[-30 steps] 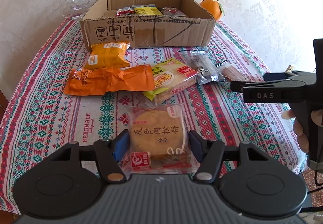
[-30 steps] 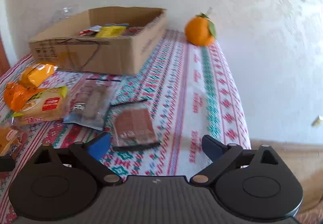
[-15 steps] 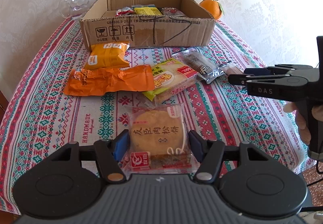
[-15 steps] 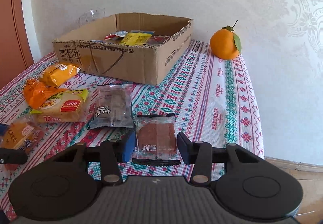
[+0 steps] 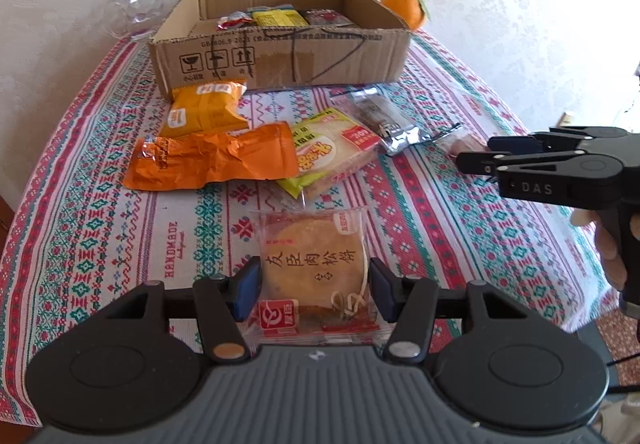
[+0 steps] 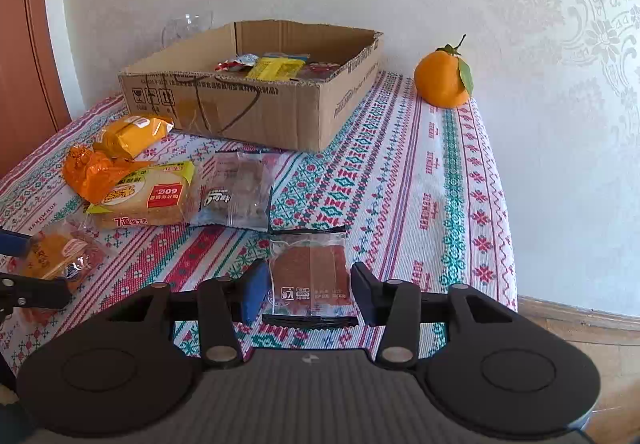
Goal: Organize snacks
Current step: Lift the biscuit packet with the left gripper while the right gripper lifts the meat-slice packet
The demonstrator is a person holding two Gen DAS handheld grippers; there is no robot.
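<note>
Two grippers closing in on wrapped snacks on a patterned tablecloth

The table under its red, green and white woven tablecloth (image 5: 100, 228) carried an open brown cardboard box (image 5: 280, 56) at the far side, a few packets lying inside it, with a leafed orange fruit (image 6: 442, 78) just beyond its right corner. Before the box lay a crumpled orange foil wrapper (image 5: 208, 160). The left gripper (image 5: 314, 290) had its jaws closing about a clear-wrapped round golden pastry (image 5: 314, 260), pads against the wrapper's sides, its printed characters upright toward the box. The right gripper (image 6: 308, 290) was clamped narrow on a small clear packet of reddish-brown slices (image 6: 308, 274), long axis pointing away toward the box
</note>
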